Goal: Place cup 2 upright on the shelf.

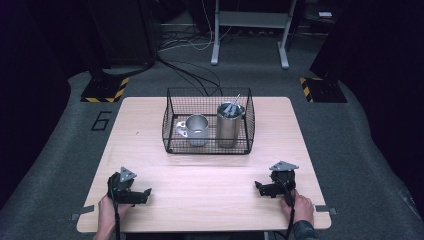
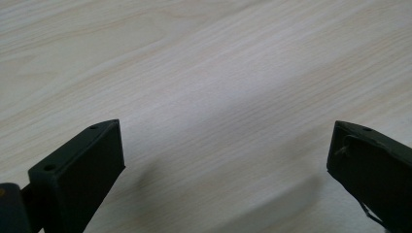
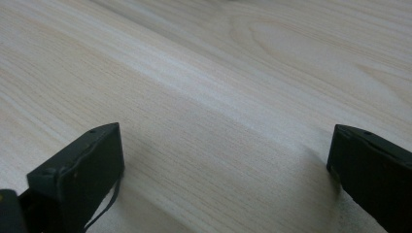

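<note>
I held my left gripper (image 1: 145, 193) and right gripper (image 1: 258, 187) spread wide over the pale wood-grain table (image 1: 210, 175), pinching nothing.

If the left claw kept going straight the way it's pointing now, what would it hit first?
Most likely the bare table top. The left claw is open, angled down at the wood with nothing between its jaws. In the high view it points across toward the right claw, not the wire basket.

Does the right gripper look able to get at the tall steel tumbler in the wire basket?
Probably yes: the right gripper is open, the basket is open-topped, and bare table lies between it and the tumbler.
</note>
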`<state>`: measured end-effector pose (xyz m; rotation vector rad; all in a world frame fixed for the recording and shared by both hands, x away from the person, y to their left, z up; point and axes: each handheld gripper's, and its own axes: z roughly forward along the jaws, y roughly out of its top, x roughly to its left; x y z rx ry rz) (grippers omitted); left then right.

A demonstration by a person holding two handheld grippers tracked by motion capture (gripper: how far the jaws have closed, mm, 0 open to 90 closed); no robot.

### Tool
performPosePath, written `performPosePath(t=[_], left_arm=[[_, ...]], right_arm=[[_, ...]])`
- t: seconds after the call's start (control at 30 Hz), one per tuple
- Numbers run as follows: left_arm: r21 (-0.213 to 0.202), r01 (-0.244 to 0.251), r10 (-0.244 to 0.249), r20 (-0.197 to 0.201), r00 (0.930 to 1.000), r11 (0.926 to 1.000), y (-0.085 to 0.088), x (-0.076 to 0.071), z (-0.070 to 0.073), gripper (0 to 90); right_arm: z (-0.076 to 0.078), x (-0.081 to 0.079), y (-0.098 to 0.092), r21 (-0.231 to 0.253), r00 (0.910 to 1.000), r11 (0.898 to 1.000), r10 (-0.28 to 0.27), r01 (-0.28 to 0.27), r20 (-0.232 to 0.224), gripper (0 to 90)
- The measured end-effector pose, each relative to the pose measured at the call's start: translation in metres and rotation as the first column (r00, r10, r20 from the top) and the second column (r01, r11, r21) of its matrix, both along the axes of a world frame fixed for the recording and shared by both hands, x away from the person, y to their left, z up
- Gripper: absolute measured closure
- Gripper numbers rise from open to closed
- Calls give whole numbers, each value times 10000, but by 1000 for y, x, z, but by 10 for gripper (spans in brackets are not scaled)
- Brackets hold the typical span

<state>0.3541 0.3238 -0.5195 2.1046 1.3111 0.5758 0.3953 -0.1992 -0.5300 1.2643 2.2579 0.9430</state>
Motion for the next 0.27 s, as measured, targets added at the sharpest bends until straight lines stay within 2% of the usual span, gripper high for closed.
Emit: performPosePath(t=[0.07,0.13,0.23,0.27], left_arm=[[-90,-155,155,38,9999,9998,1,0,-3,1],[-34,-100,100,5,9999,9999,2,0,-6,1],[-232,-208,212,146,9997,9995,3,-1,-8,1],[-471,-265,273,172,9995,9985,4,-1,-10,1]], right_arm=[[0,0,0,1,10000,10000,1,-1,-2,0],[0,0,0,-1,10000,10000,3,-3,-4,0],[0,0,0,1,10000,10000,-4,4,-3,0],[0,0,0,0,10000,10000,-4,4,-5,0]])
